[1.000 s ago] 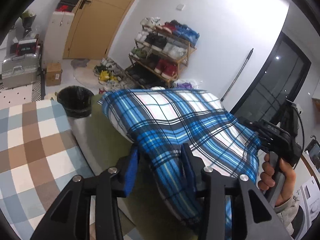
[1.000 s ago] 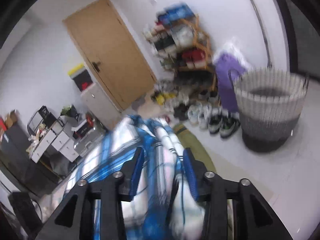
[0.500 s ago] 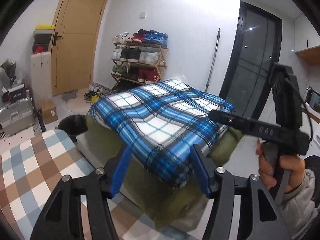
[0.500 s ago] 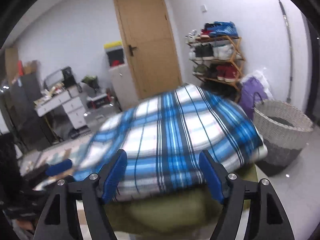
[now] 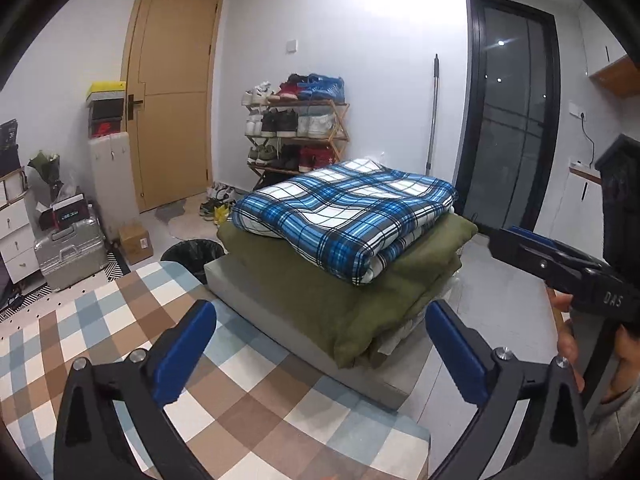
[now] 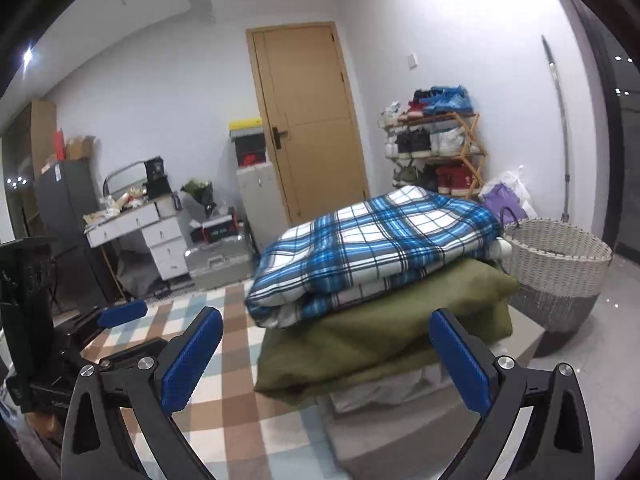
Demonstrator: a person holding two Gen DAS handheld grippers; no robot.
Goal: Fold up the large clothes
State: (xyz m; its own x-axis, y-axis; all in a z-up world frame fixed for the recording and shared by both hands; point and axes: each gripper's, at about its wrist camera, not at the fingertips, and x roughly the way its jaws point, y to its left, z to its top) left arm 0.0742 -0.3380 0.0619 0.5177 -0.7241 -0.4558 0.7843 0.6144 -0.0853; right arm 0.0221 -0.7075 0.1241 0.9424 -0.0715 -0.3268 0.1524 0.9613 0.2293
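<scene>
A folded blue plaid blanket (image 5: 344, 216) (image 6: 372, 252) lies on top of a folded olive-green cloth (image 5: 352, 296) (image 6: 400, 332), both stacked on a low grey cushion (image 5: 248, 300). My left gripper (image 5: 320, 320) stands well back from the stack, its jaws opening wide with nothing between them. My right gripper (image 6: 326, 328) is also back from the stack, jaws opening wide and empty. The right gripper shows at the right edge of the left wrist view (image 5: 520, 240), held by a hand. The left gripper shows at the left edge of the right wrist view (image 6: 120, 314).
A checked rug (image 5: 100, 332) covers the floor in front. A black bin (image 5: 192, 252) sits behind the cushion, a woven basket (image 6: 556, 268) beside the stack. A shoe rack (image 5: 296, 136), a door (image 5: 172, 120), a silver case (image 5: 68, 256) and white drawers (image 6: 160, 240) line the walls.
Both grippers let go of the plaid blanket, opened wide and pulled back from the stack. The blanket now lies folded on the green cloth.
</scene>
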